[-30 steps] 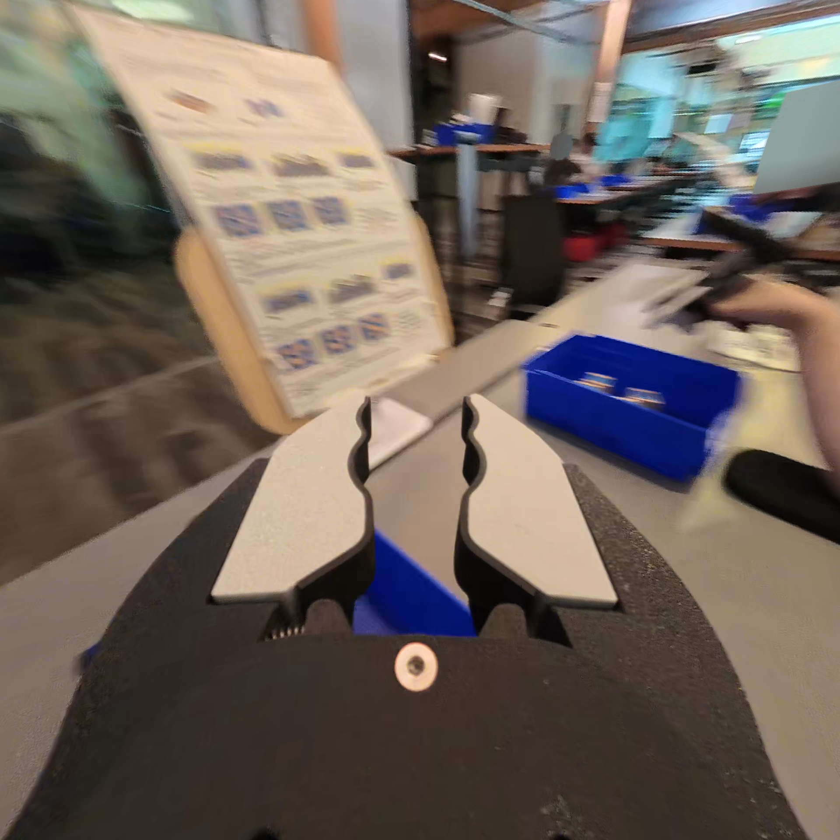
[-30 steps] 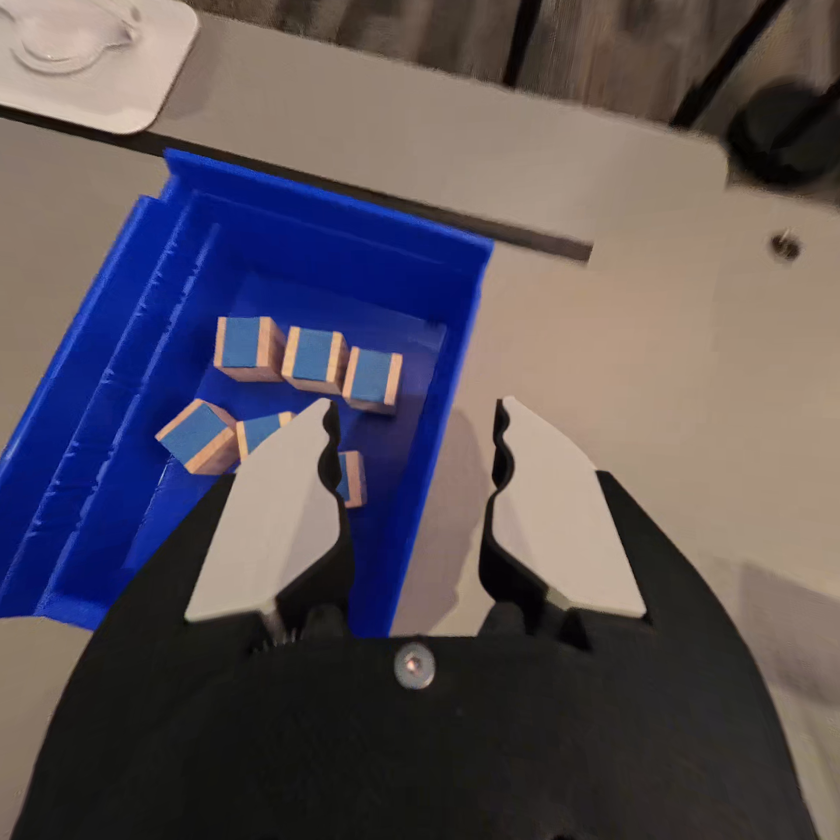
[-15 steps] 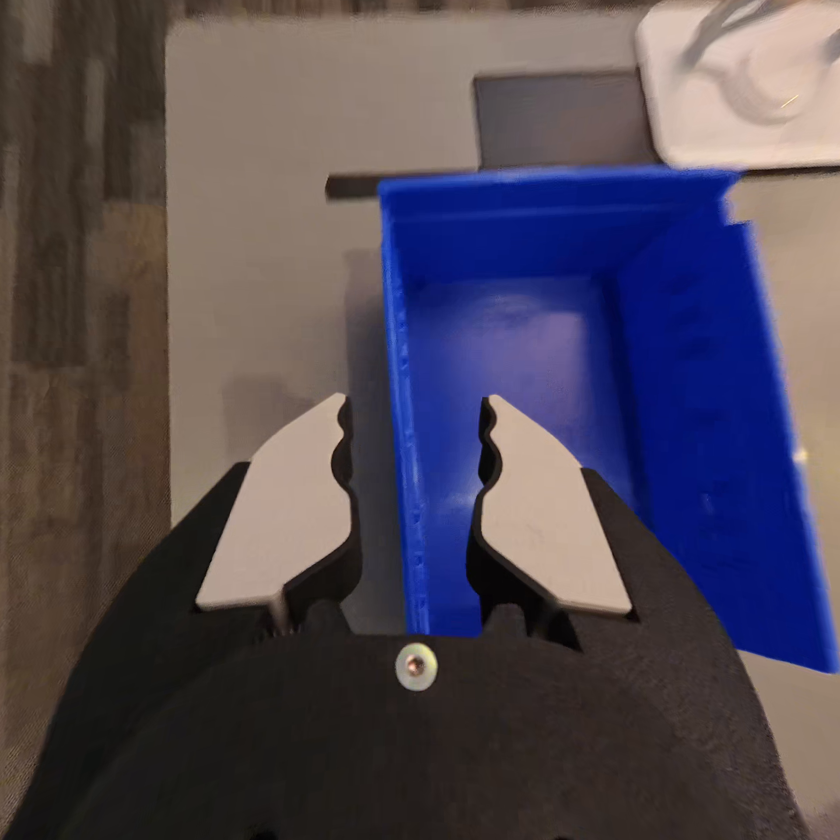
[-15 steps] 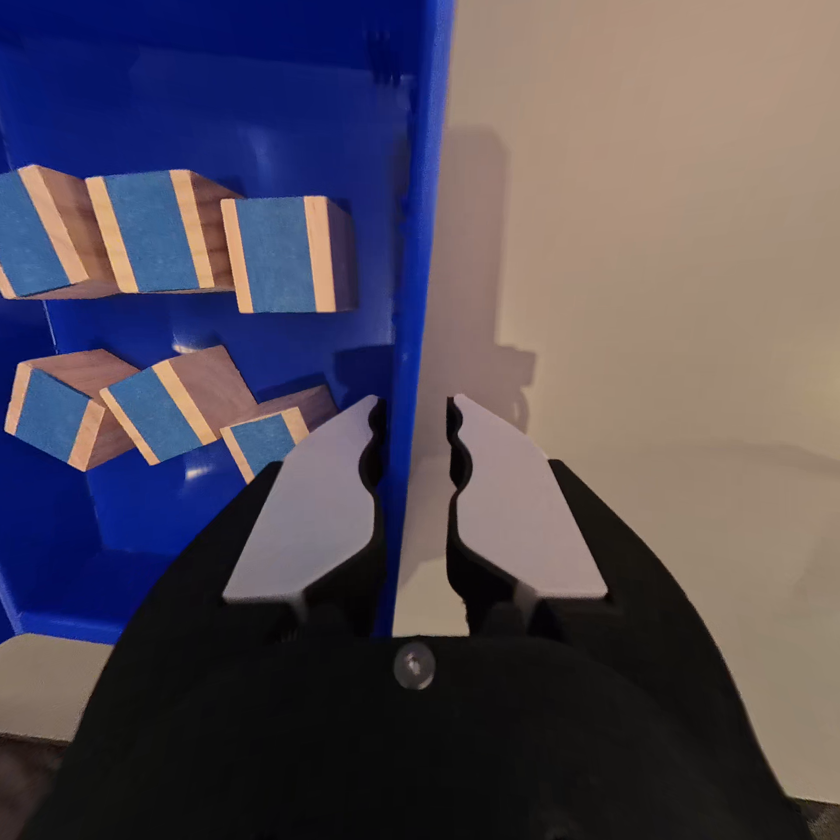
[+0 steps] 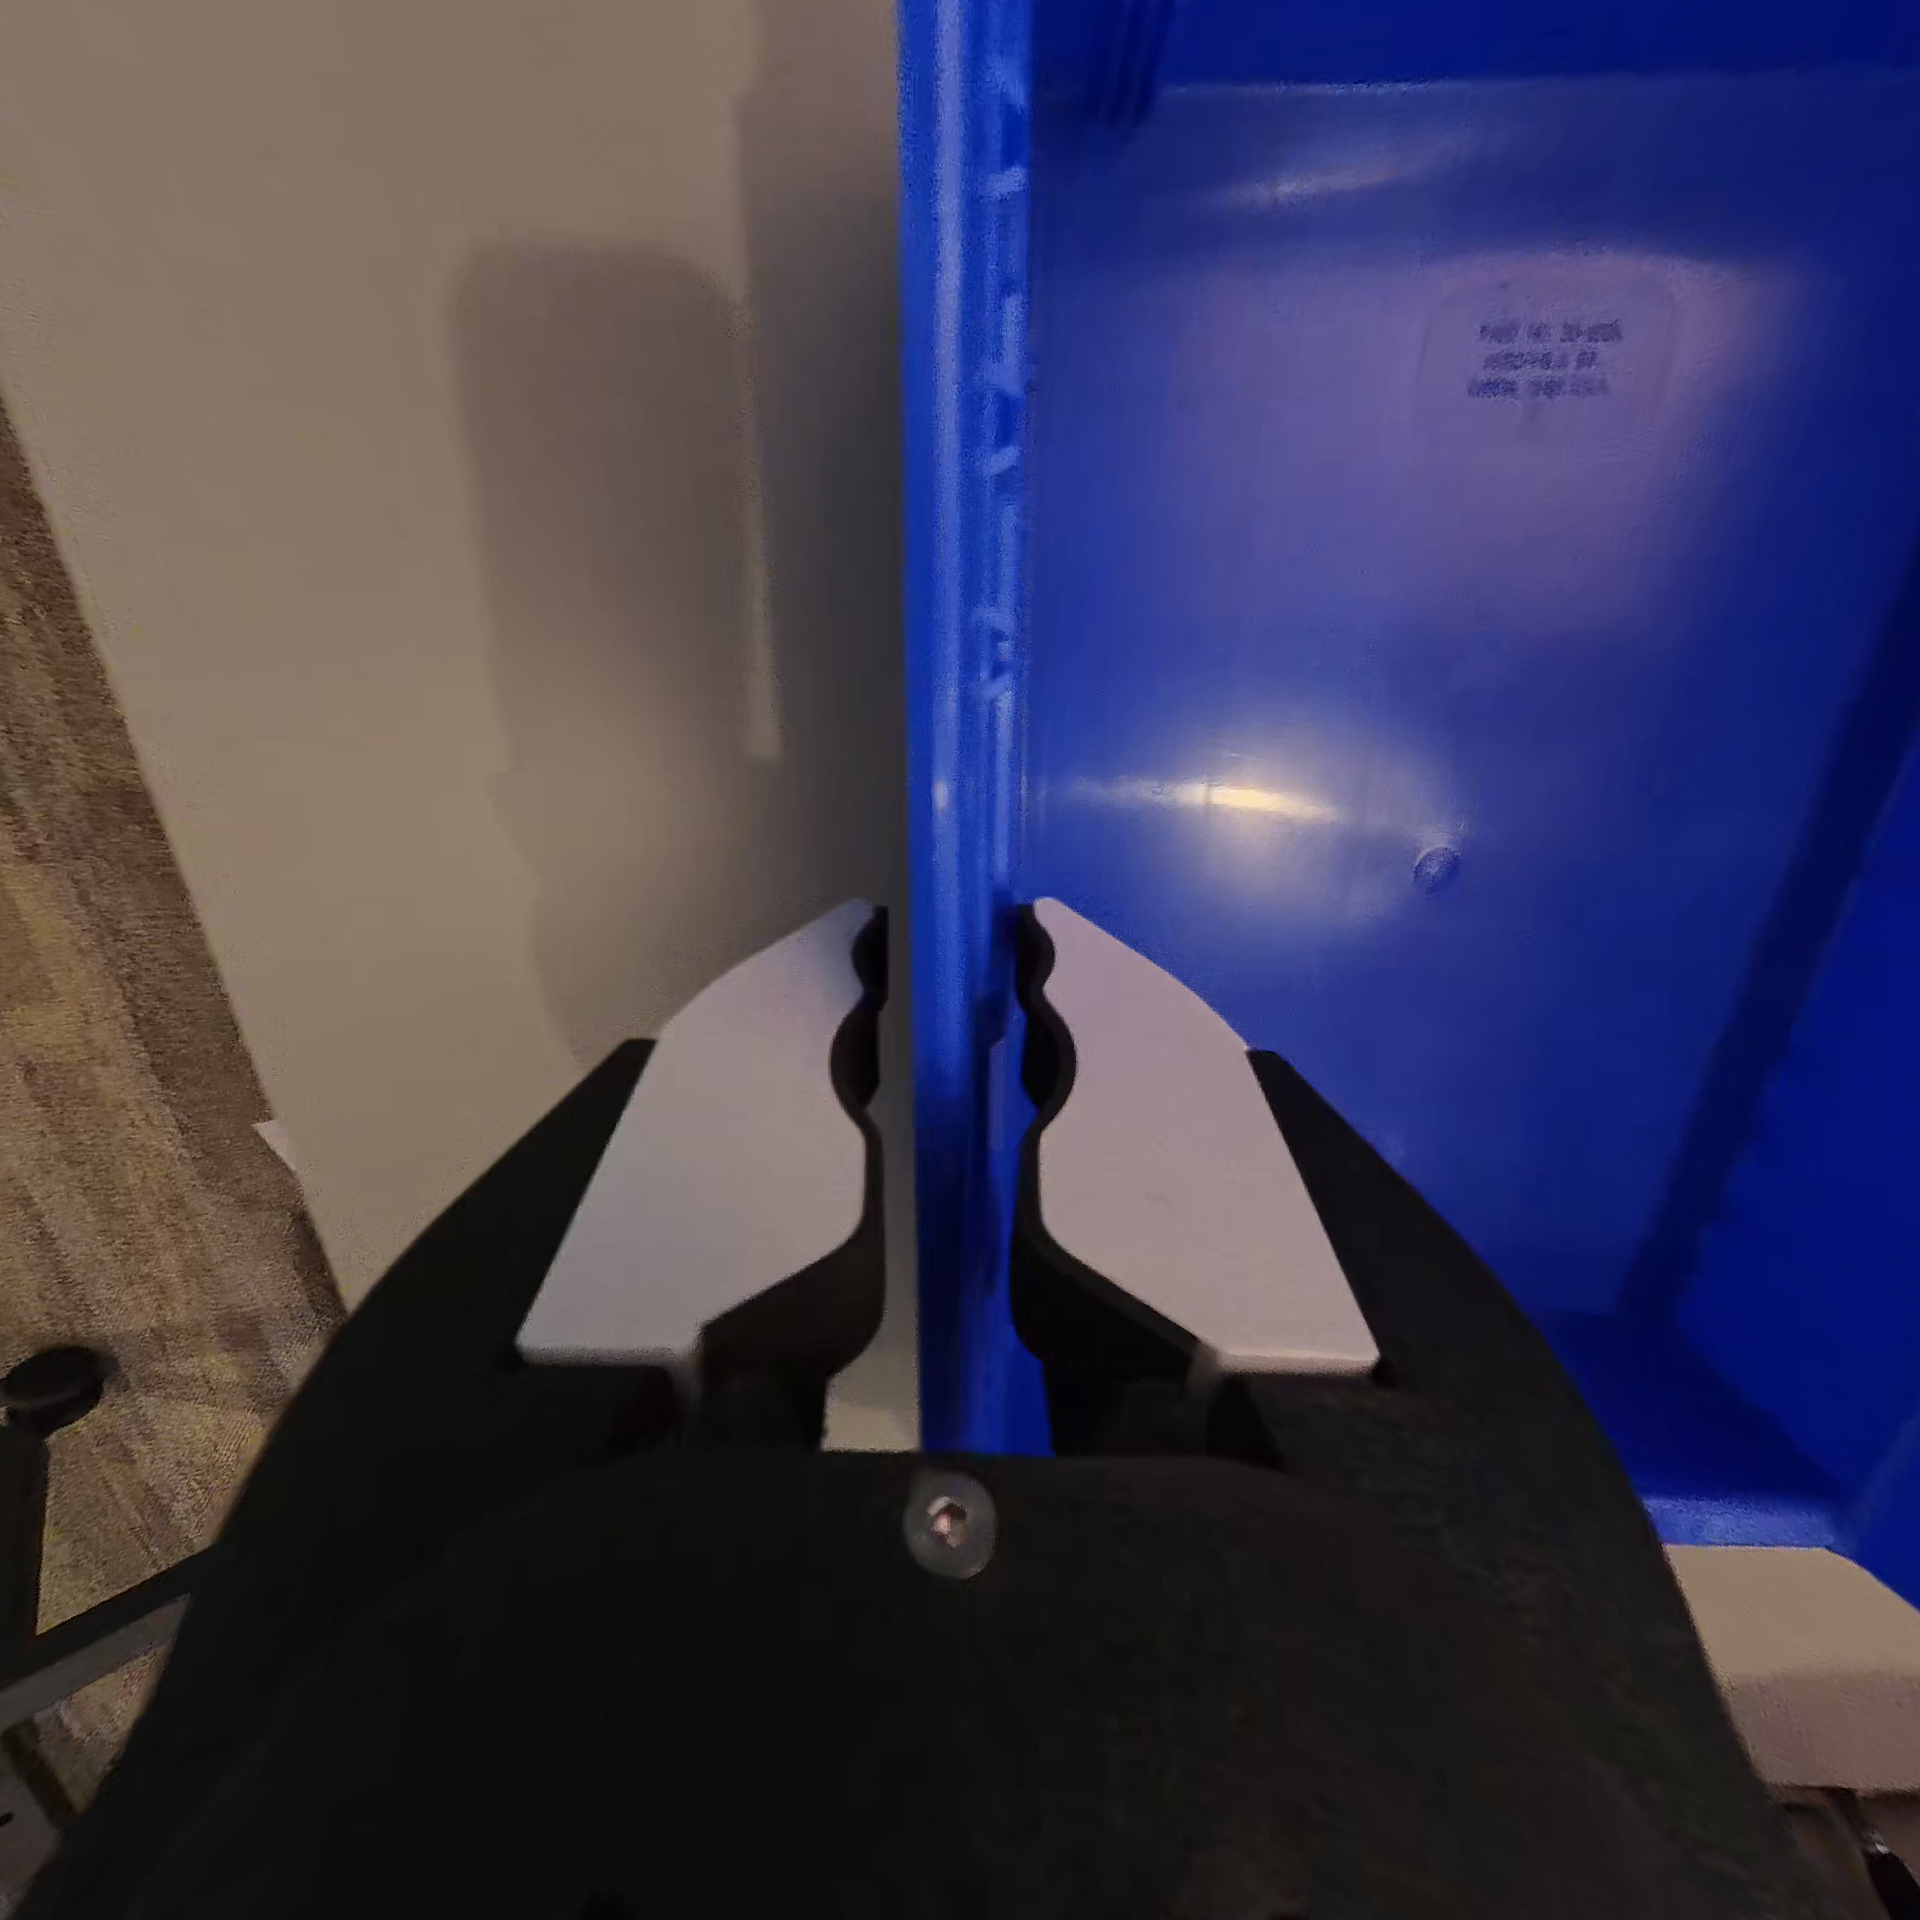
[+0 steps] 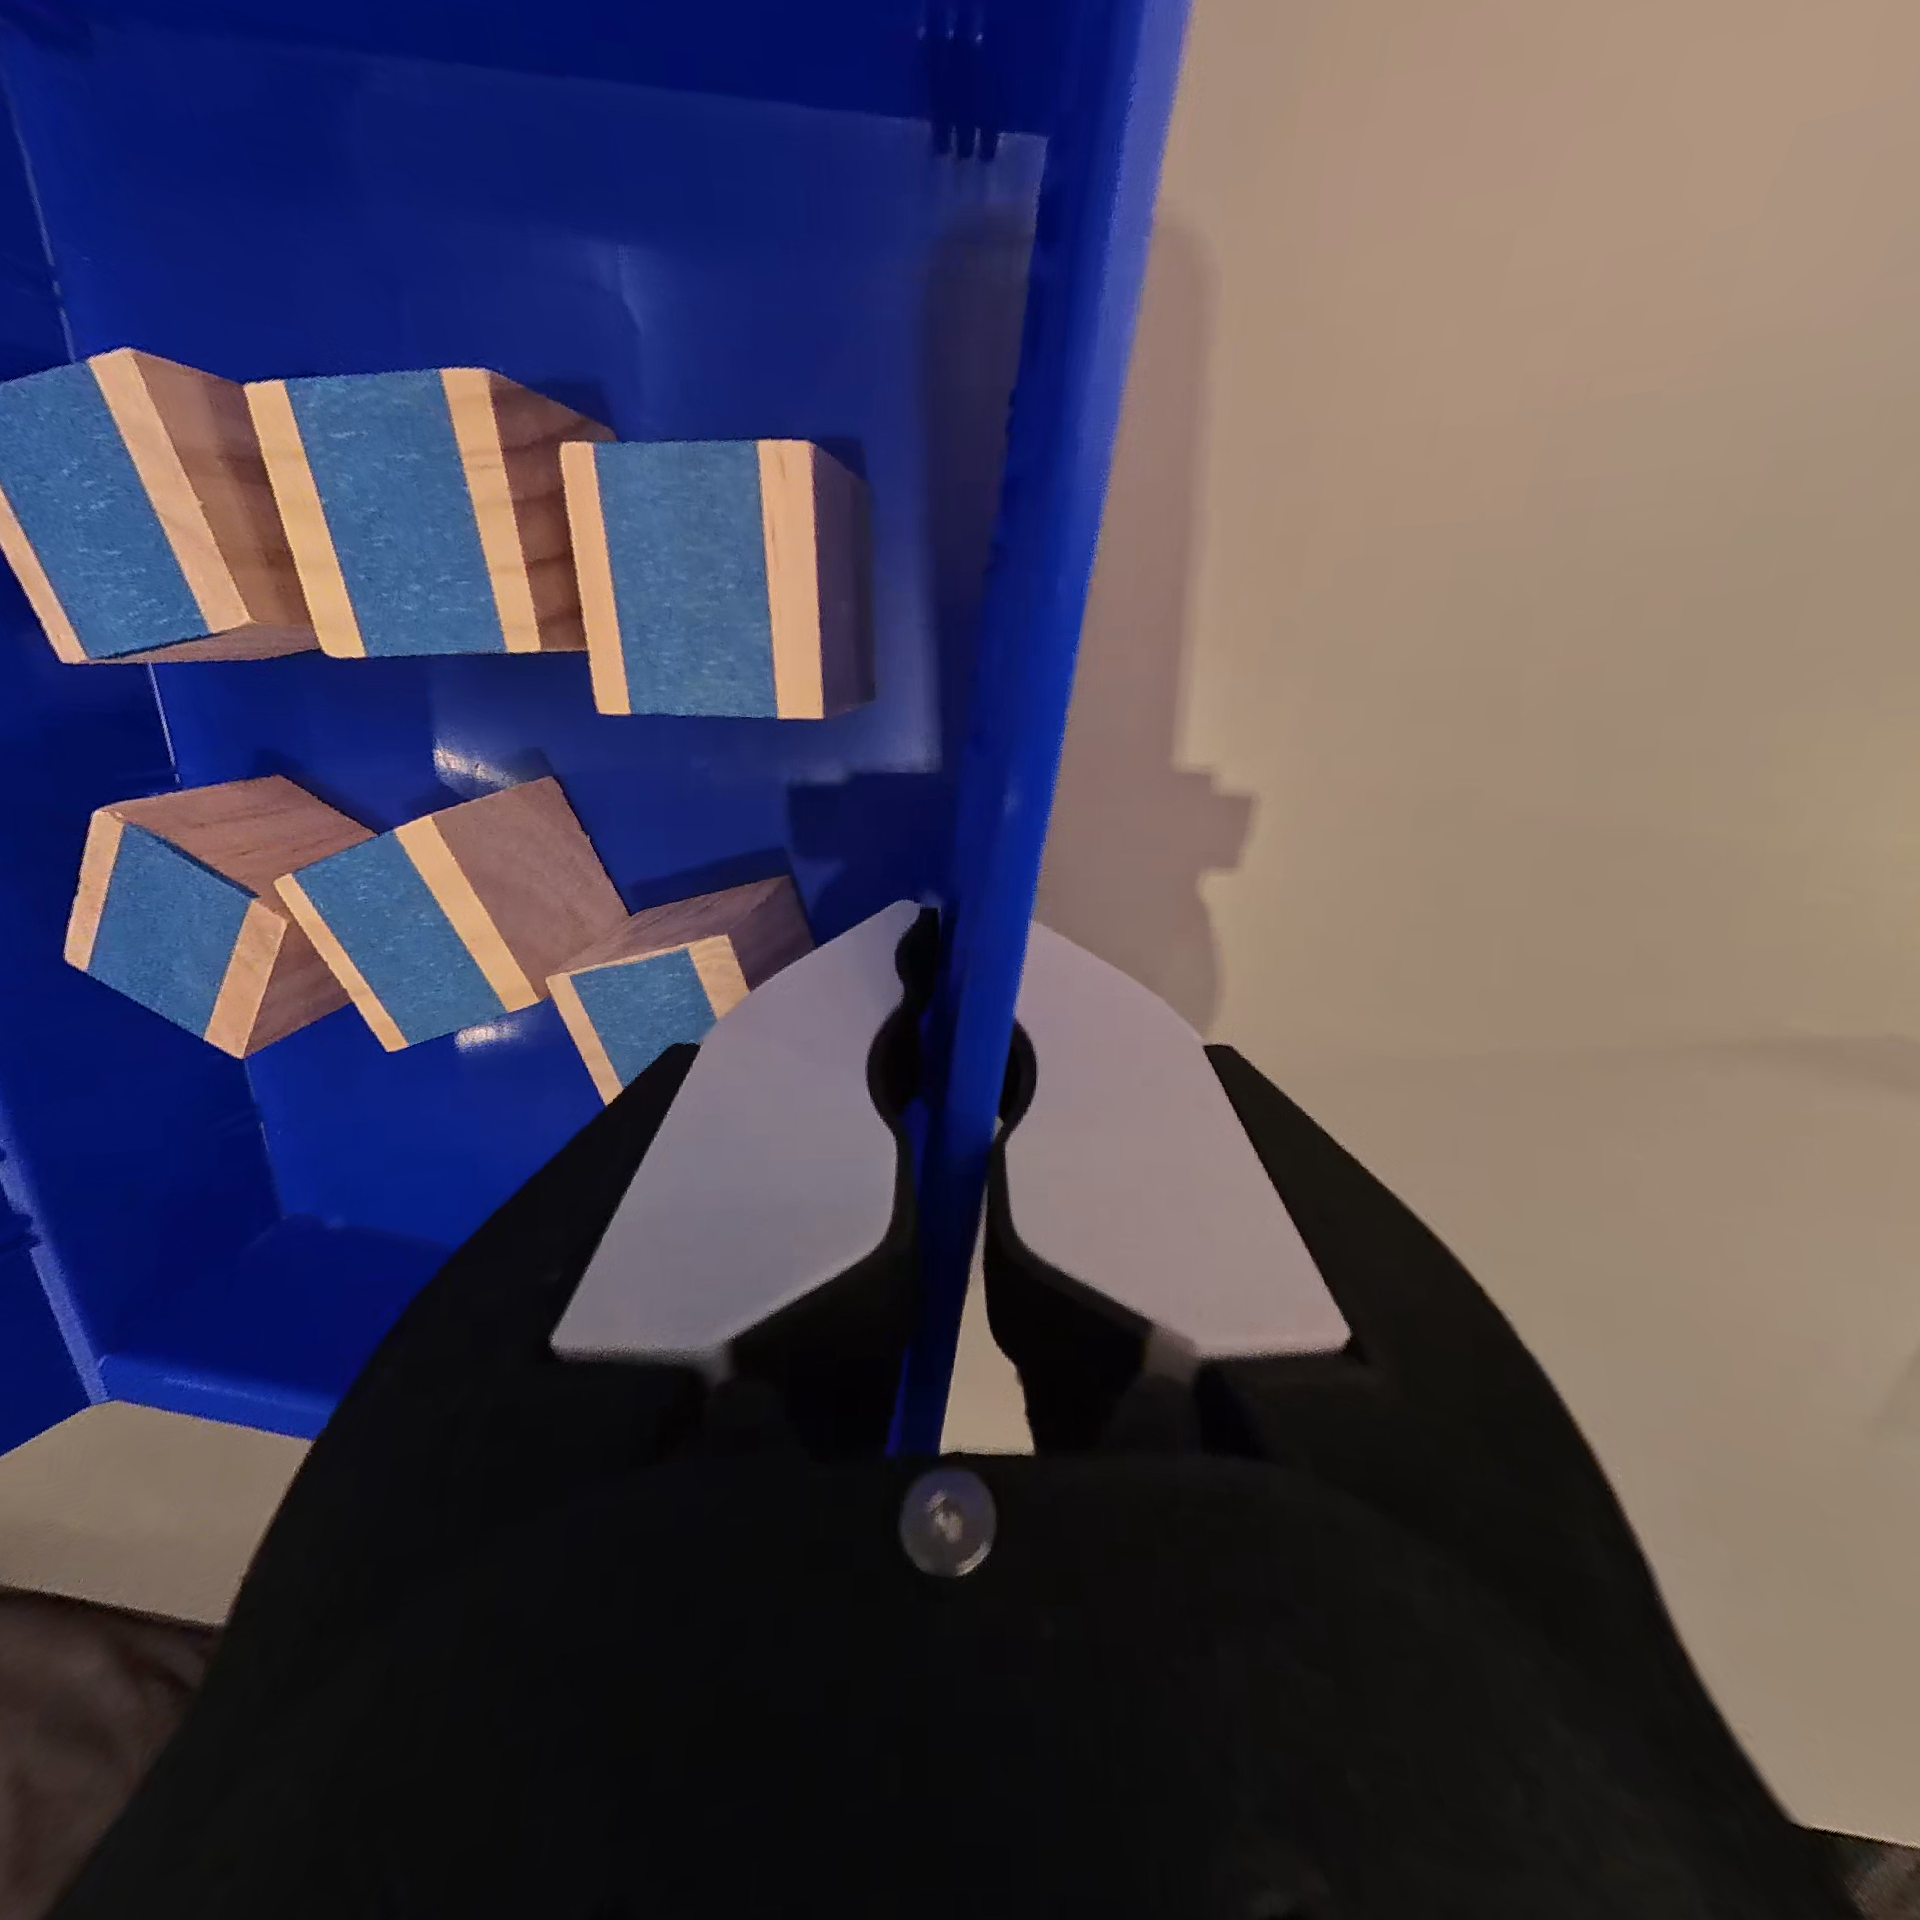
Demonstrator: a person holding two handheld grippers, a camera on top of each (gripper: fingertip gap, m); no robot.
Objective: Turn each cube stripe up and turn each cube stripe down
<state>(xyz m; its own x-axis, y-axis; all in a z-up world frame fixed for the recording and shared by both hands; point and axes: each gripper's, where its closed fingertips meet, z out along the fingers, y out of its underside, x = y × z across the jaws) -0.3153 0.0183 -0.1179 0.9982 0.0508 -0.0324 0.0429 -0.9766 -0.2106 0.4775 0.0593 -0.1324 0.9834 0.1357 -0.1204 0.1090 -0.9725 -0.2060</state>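
Observation:
Several wooden cubes lie in a blue bin (image 6: 1049,520) in the right wrist view, each with its blue stripe face up: a back row (image 6: 696,571) and a front row (image 6: 405,945). My right gripper (image 6: 971,925) is shut on that bin's right wall, with one finger inside and one outside. The nearest cube (image 6: 644,1008) is partly hidden by the inner finger. In the left wrist view, my left gripper (image 5: 951,925) is shut on the left wall of a second blue bin (image 5: 966,520) that holds nothing.
Both bins sit on a pale grey table (image 5: 416,520), which also shows right of the cube bin (image 6: 1507,623). The table edge and carpeted floor (image 5: 104,1039) lie to the left, with a black stand foot (image 5: 42,1392) there.
My left gripper swung down from facing the room, came over the empty bin and closed on its left wall. My right gripper dropped and closed on the cube bin's right wall.

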